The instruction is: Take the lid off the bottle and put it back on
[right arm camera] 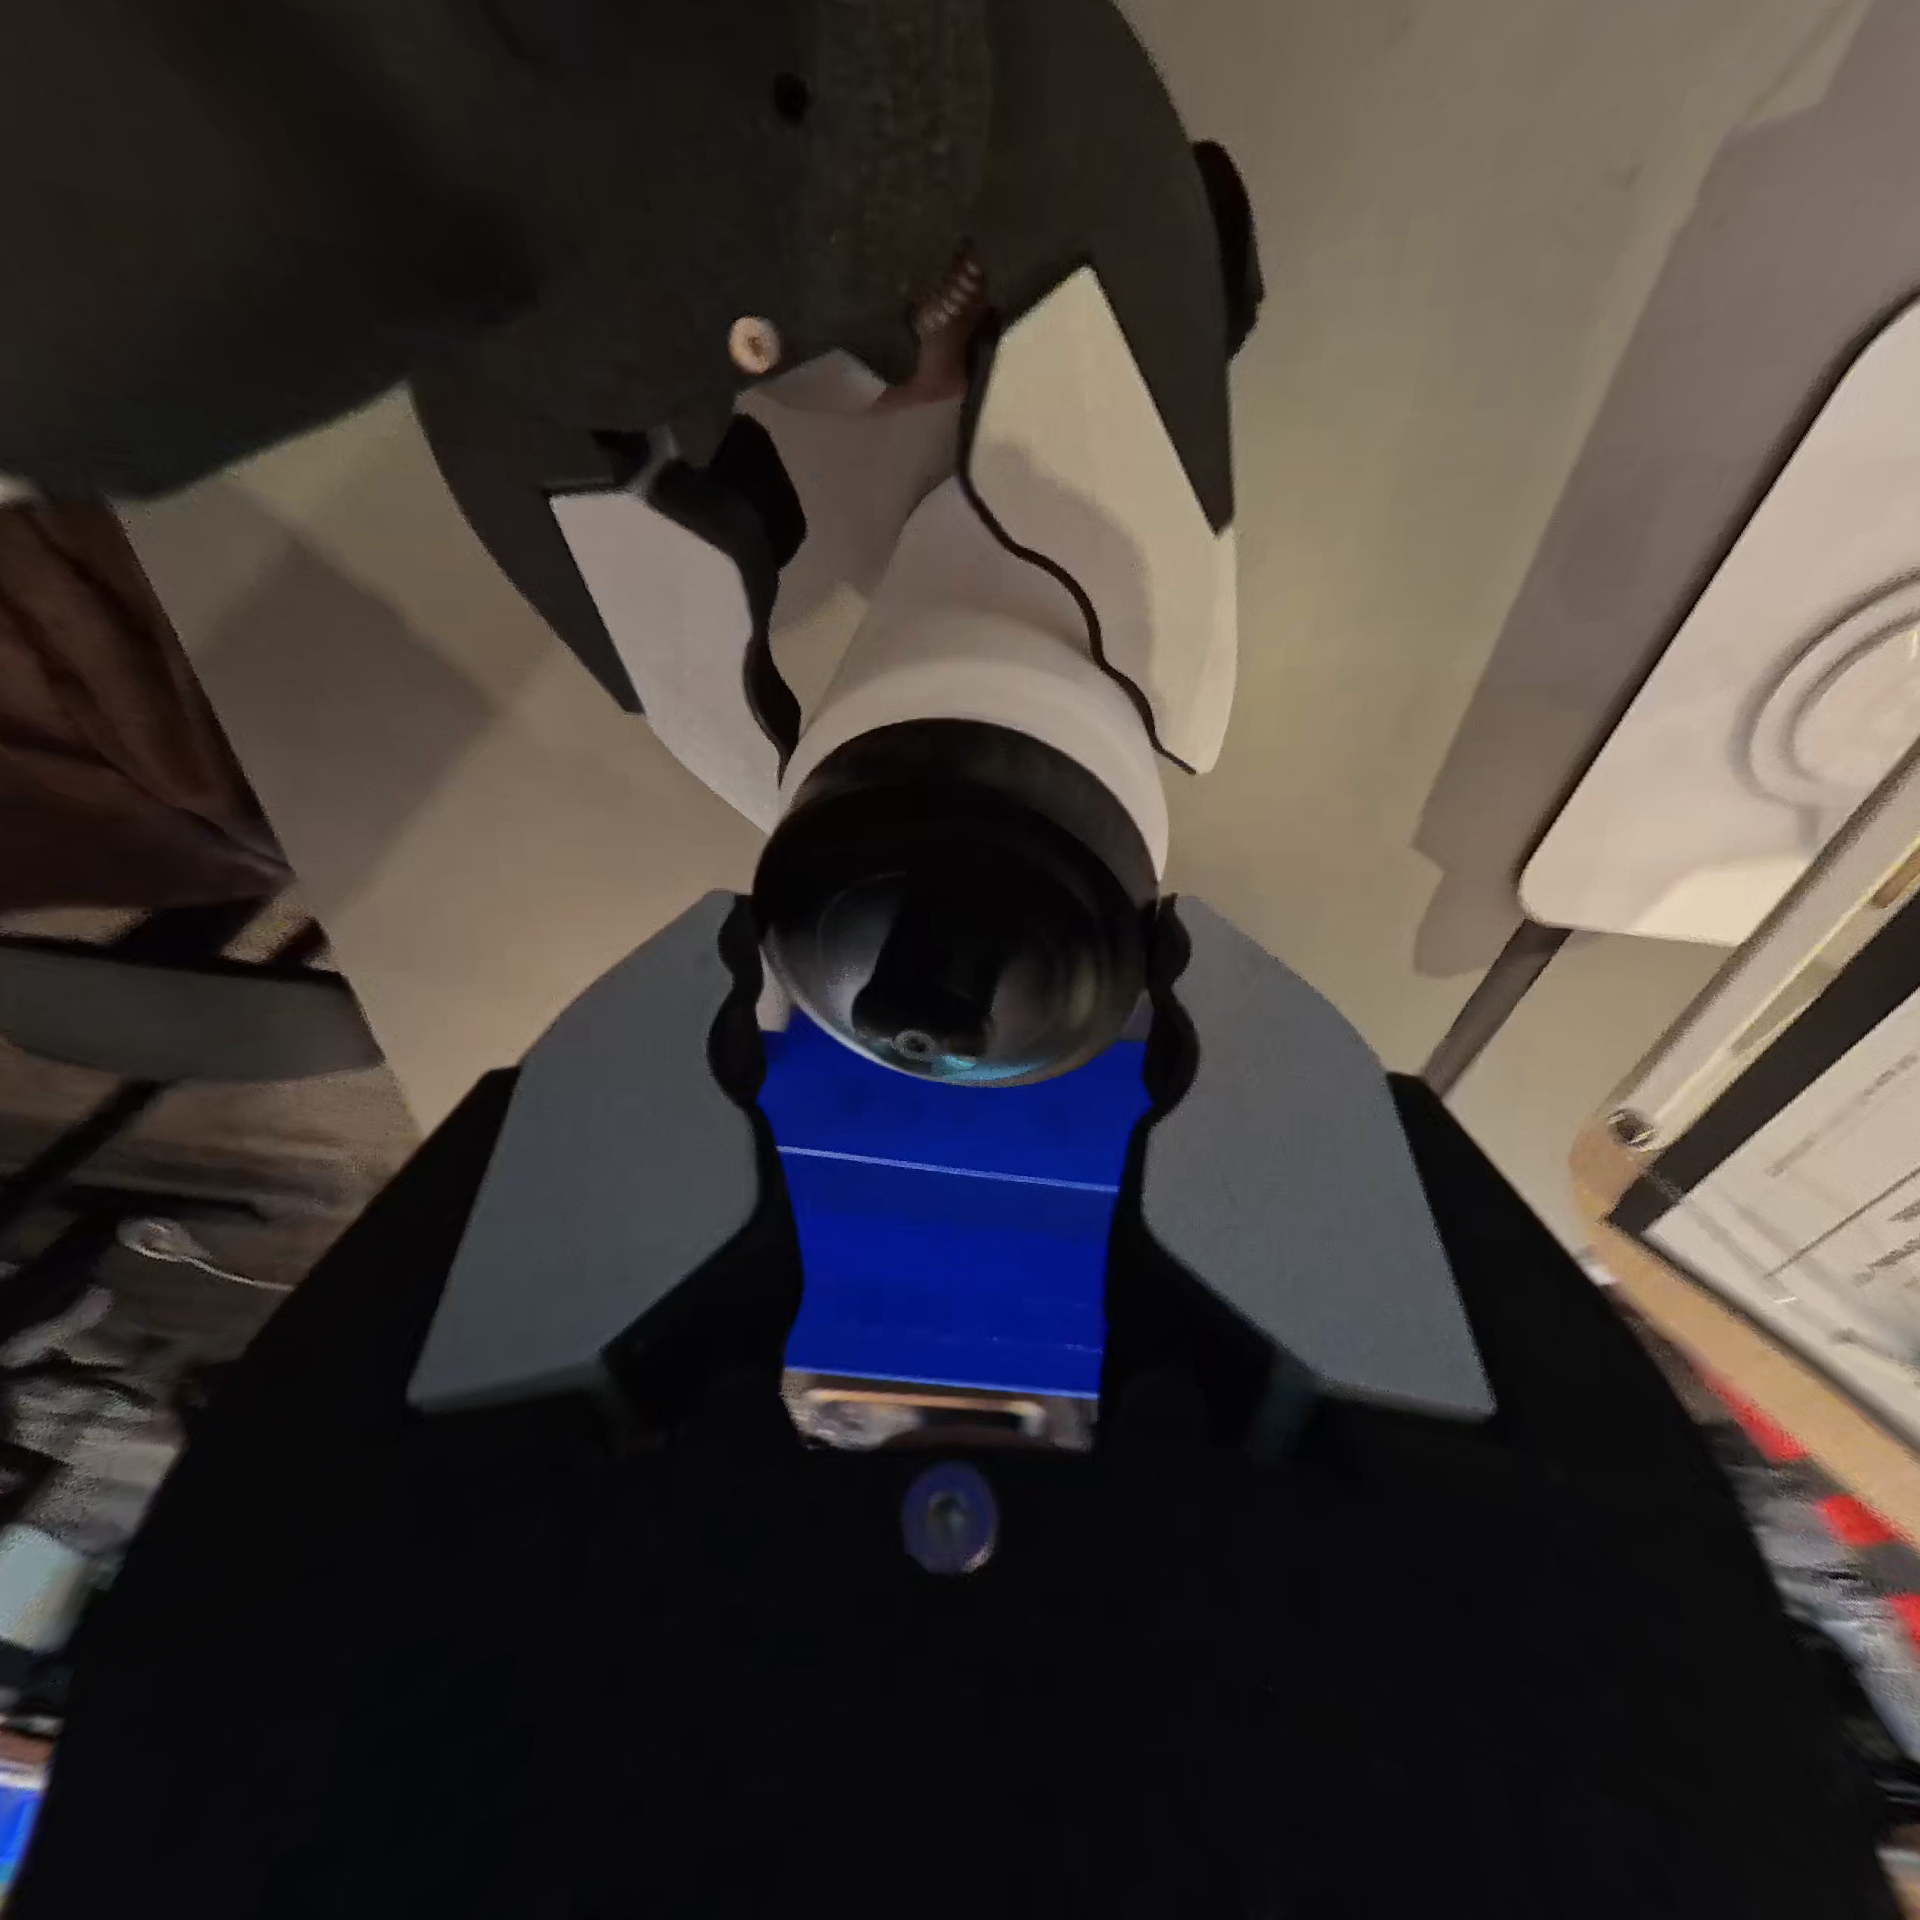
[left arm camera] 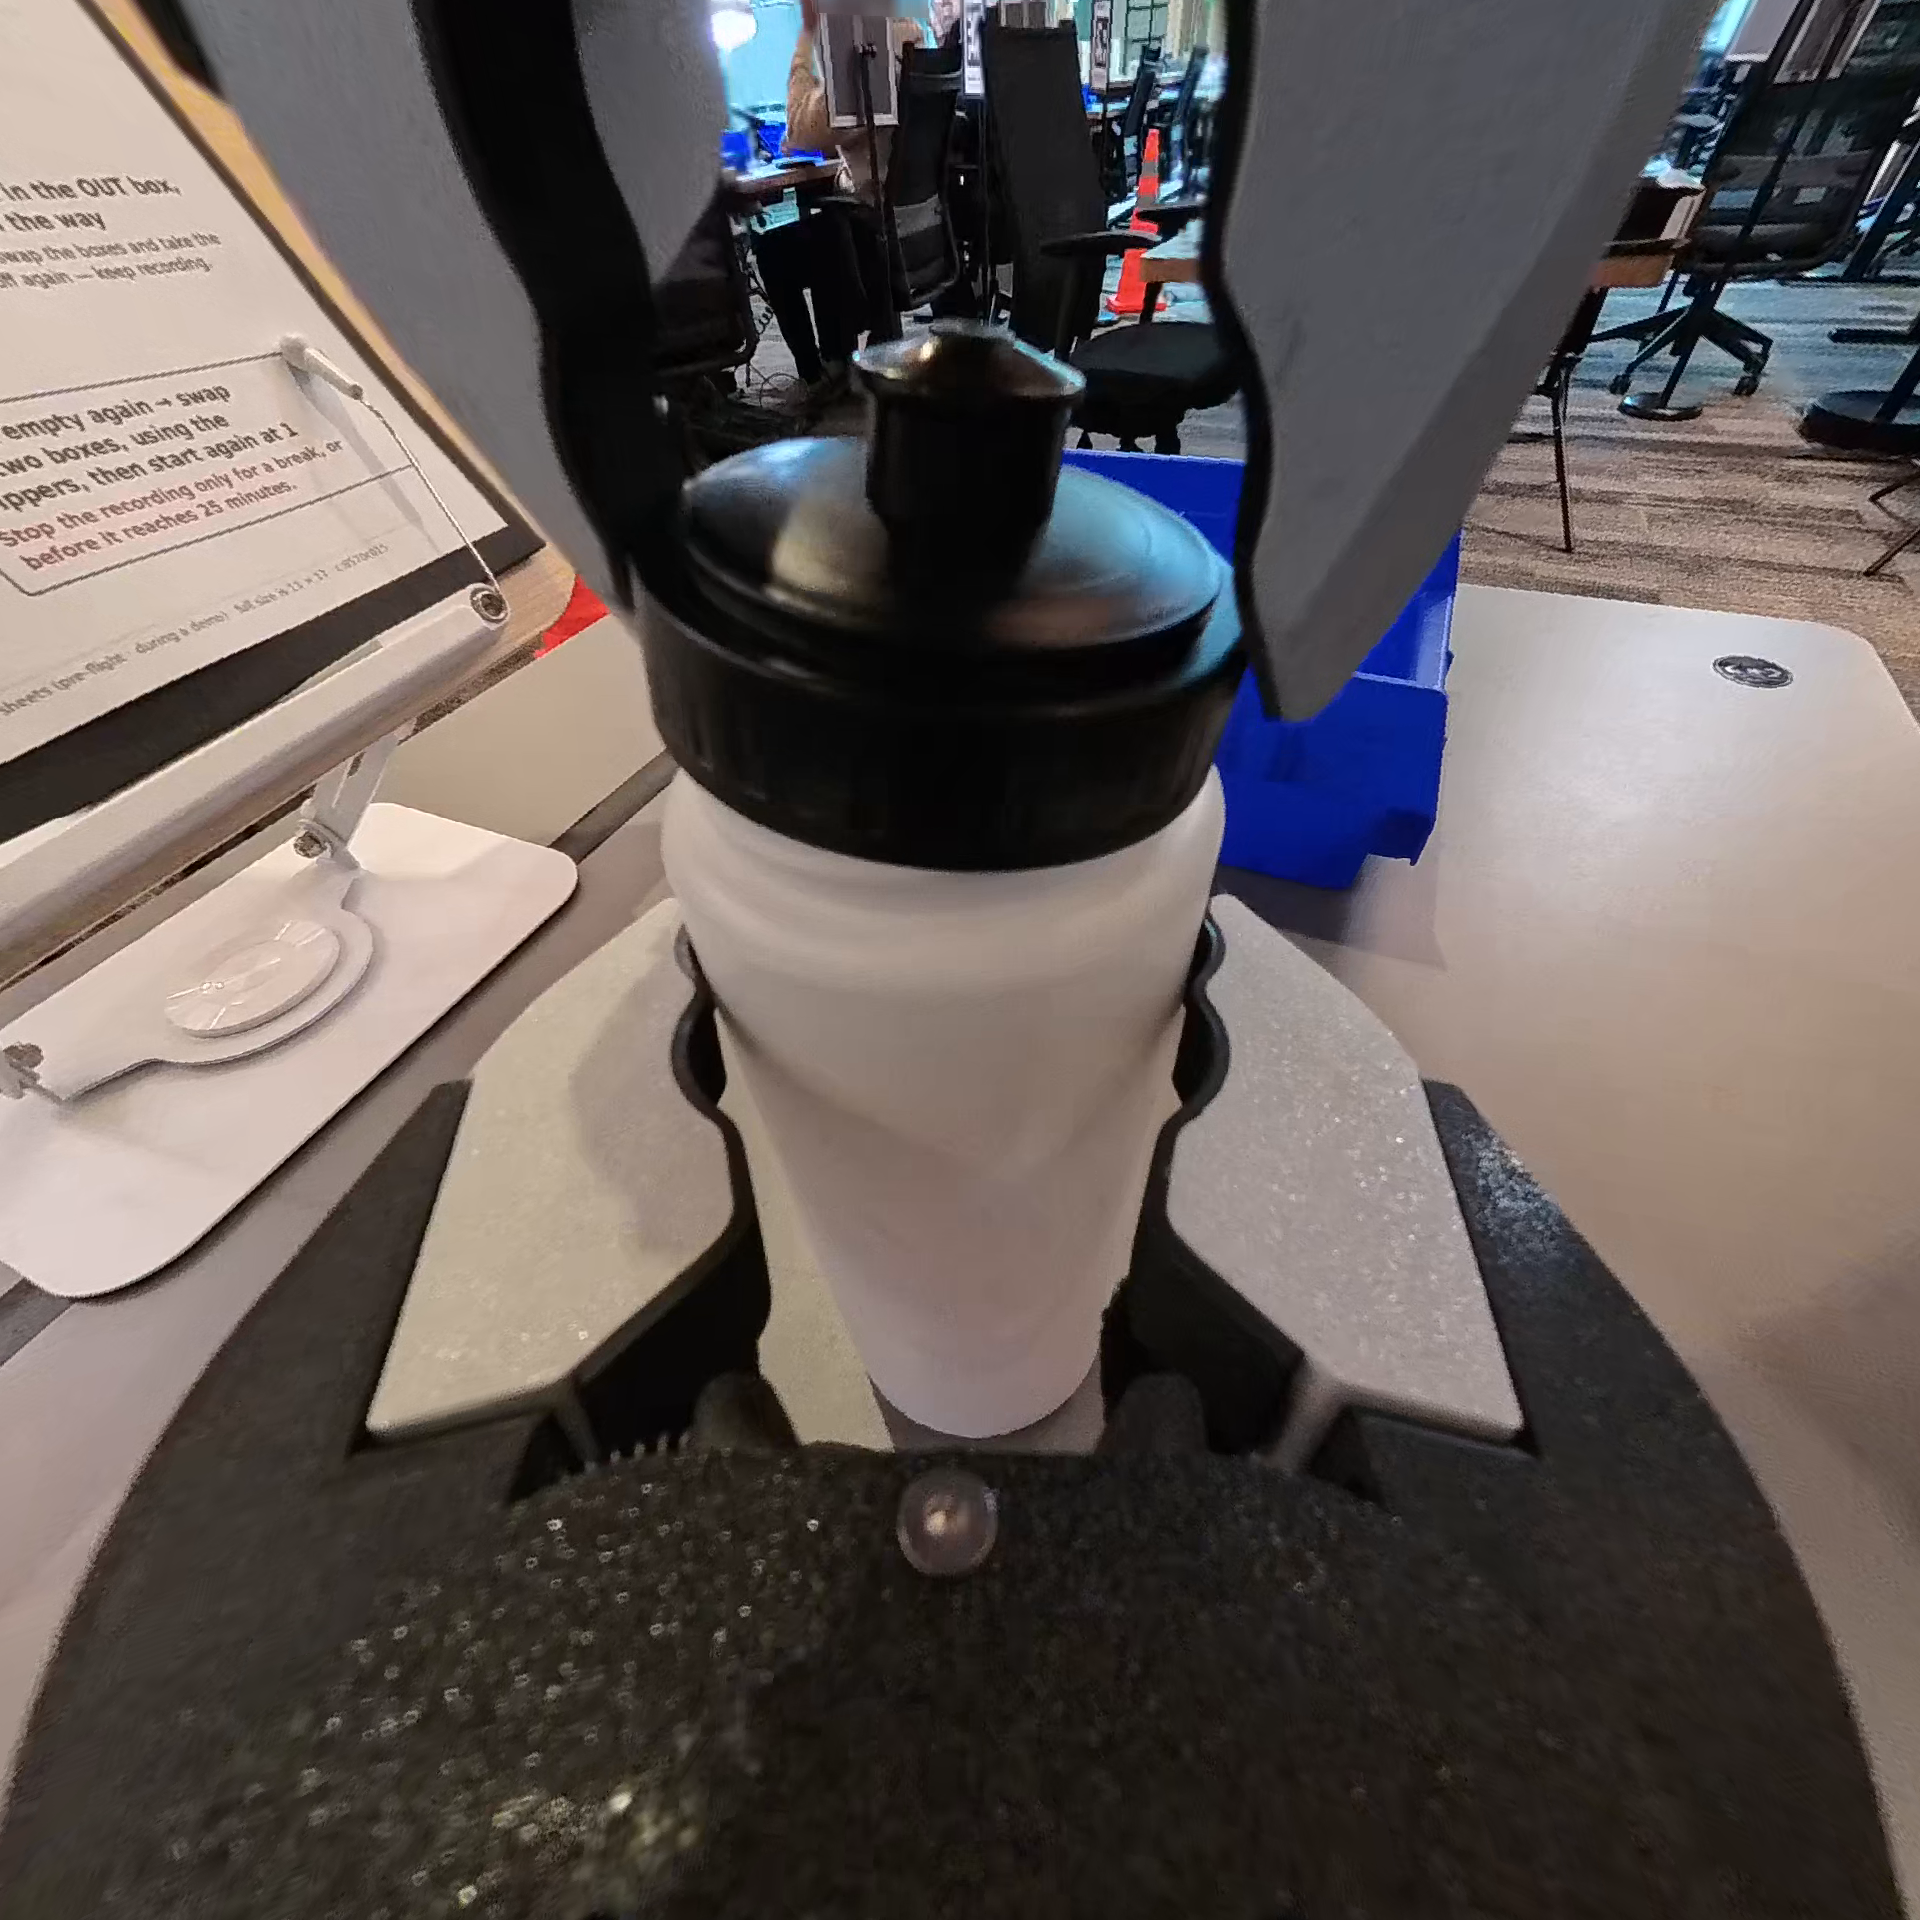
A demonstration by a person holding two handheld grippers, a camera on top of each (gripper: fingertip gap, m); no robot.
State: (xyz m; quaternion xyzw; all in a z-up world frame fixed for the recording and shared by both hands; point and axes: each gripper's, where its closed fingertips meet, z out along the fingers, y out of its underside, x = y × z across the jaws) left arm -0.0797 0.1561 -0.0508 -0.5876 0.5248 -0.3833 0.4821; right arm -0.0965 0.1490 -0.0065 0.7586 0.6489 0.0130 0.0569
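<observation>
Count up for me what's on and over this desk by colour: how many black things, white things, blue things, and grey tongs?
Black: 1, the lid
White: 2, the bottle and the document stand
Blue: 1, the bin
Grey tongs: 2, left tongs on the bottle body, right tongs at the lid
Total: 6

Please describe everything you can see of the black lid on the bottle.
The black lid looks like glossy plastic: a domed top, a ribbed rim and a closed spout in the middle. It still sits on the white bottle, which the left gripper clamps around its body. The right gripper comes from above, its fingers against the lid's rim on both sides. A blue bin stands behind.
</observation>
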